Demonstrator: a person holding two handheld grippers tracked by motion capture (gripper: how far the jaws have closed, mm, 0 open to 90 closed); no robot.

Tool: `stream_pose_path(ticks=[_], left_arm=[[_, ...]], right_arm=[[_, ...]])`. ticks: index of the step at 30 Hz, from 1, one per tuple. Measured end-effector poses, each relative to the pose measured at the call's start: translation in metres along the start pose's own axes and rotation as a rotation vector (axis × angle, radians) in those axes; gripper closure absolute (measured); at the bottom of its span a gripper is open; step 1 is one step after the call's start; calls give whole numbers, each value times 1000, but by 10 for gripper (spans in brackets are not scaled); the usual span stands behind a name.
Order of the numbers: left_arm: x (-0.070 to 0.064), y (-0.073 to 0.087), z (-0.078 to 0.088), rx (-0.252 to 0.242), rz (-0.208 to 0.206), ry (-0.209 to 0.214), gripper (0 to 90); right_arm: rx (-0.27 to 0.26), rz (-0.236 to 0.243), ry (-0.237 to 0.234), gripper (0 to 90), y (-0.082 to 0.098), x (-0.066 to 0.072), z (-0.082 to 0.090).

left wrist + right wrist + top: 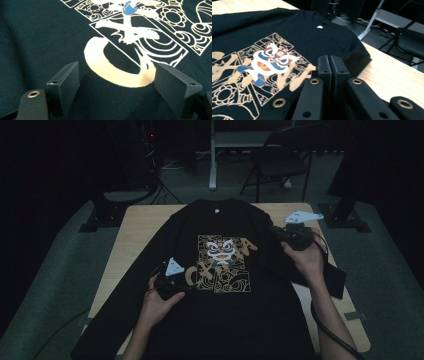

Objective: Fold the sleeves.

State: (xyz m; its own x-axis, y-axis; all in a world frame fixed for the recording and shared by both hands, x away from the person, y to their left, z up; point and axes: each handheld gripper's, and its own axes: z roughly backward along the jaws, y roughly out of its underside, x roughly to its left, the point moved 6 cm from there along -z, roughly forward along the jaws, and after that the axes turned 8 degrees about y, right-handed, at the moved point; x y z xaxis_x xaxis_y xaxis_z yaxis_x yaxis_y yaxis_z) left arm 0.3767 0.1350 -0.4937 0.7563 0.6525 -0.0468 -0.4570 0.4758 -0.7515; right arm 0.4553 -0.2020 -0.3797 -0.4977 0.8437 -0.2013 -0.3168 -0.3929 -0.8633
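A black long-sleeved shirt (225, 320) with a gold, white and blue lion print (222, 262) lies spread face up on the wooden table (142, 227). My left gripper (189, 290) rests low on the shirt at the print's lower left corner. In the left gripper view it (116, 82) is open, with the cloth (37, 37) and a gold curve (100, 67) between its wide jaws. My right gripper (276, 231) is at the shirt's right shoulder. In the right gripper view it (330, 58) is shut, and a fold of the shirt (359, 62) rises at its tips.
The right sleeve (332, 280) runs down toward the table's right edge. Bare wood (392, 80) lies to the right of the shoulder. A folding chair (280, 162) and a white stand (213, 155) are on the floor beyond the table's far edge.
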Motion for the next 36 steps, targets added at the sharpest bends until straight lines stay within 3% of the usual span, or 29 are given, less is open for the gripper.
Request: stream_pose_path(ticks=[10, 13, 19, 21, 28, 36], left_arm=[[0, 0, 0, 3, -3, -1, 219], [0, 0, 0, 3, 0, 1, 218], [0, 0, 0, 2, 0, 1, 218], [0, 0, 0, 2, 1, 2, 219], [0, 0, 0, 2, 2, 4, 218], [0, 0, 0, 0, 4, 3, 218]], right_arm=[[62, 53, -79, 873, 0, 38, -35], [101, 82, -107, 873, 2, 57, -53], [158, 121, -135, 873, 4, 79, -78], [195, 138, -150, 873, 6, 89, -95], [262, 145, -161, 873, 12, 101, -119], [305, 91, -176, 872, 17, 106, -138]])
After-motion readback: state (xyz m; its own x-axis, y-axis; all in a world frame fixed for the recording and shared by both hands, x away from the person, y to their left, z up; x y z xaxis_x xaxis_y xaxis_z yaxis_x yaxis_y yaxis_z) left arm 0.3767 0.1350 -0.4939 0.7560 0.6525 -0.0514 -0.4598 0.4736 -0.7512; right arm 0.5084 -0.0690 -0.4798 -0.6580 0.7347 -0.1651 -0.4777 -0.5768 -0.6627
